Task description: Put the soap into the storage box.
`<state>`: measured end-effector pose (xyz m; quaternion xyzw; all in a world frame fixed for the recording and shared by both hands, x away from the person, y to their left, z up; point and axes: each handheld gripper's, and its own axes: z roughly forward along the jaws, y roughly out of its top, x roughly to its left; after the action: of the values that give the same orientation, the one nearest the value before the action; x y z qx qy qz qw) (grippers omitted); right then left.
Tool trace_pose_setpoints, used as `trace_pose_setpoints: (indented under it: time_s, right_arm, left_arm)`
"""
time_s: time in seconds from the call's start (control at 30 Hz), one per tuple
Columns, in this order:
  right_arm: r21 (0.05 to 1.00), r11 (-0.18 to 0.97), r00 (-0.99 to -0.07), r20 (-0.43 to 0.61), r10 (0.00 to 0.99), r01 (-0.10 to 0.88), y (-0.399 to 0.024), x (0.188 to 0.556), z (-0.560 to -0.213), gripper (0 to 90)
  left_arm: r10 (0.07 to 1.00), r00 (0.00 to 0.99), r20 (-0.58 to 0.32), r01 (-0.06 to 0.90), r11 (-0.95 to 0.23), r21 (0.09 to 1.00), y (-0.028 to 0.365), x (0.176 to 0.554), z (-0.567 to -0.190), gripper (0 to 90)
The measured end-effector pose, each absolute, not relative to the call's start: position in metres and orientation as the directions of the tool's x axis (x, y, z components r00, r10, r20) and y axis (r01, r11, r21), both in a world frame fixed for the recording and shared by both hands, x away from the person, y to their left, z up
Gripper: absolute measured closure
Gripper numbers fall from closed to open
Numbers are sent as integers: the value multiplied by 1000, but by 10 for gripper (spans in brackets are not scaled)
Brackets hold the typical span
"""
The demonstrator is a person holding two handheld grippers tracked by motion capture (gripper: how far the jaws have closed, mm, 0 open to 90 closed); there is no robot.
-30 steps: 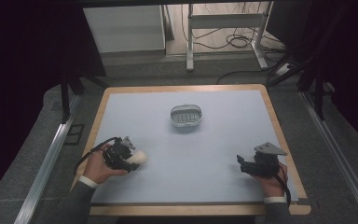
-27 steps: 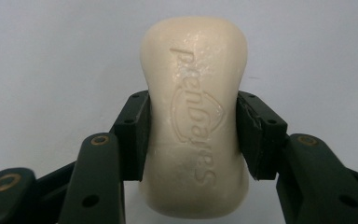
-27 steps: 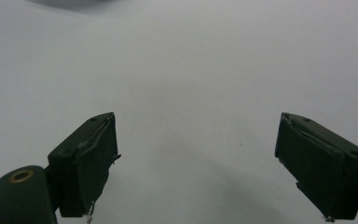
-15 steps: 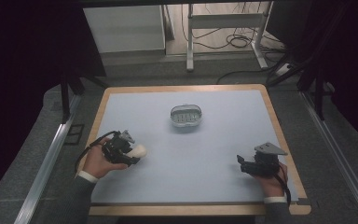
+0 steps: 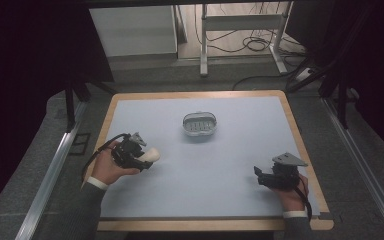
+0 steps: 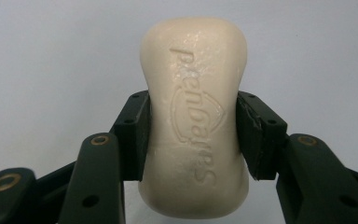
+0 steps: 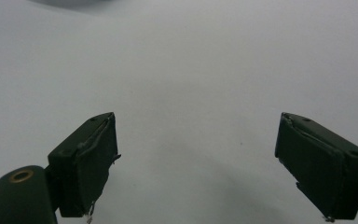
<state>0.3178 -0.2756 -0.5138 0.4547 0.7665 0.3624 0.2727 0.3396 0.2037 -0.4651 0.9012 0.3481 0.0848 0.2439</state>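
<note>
From where I stand, the left gripper [image 5: 141,159] sits toward eight o'clock on the pale blue table [image 5: 230,165], its jaws pinching a cream bar of soap [image 6: 194,121] by its narrow waist; in the left gripper view the raised lettering on the bar faces the camera and both black pads press flat against its sides. The soap pokes out past the jaws toward three o'clock, and I cannot tell whether it touches the surface. The right gripper [image 5: 258,174] rests near four o'clock, jaws spread wide over bare tabletop, holding nothing. A small grey ridged soap dish [image 5: 199,124] stands just beyond the centre, toward twelve o'clock, well apart from both grippers.
</note>
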Motion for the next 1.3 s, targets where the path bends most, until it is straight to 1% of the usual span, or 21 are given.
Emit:
trace_pose_setpoints:
  time_s: [0.77, 1.3]
  right_arm:
    - [802, 328, -440, -92, 894, 499, -275, 318, -514, 127]
    - [797, 331, -441, -91, 893, 506, -275, 319, -516, 127]
  left_arm:
    - [667, 745, 0, 574, -641, 510, 193, 354, -453, 495]
    - [654, 756, 14, 552, -649, 523, 176, 365, -443, 495]
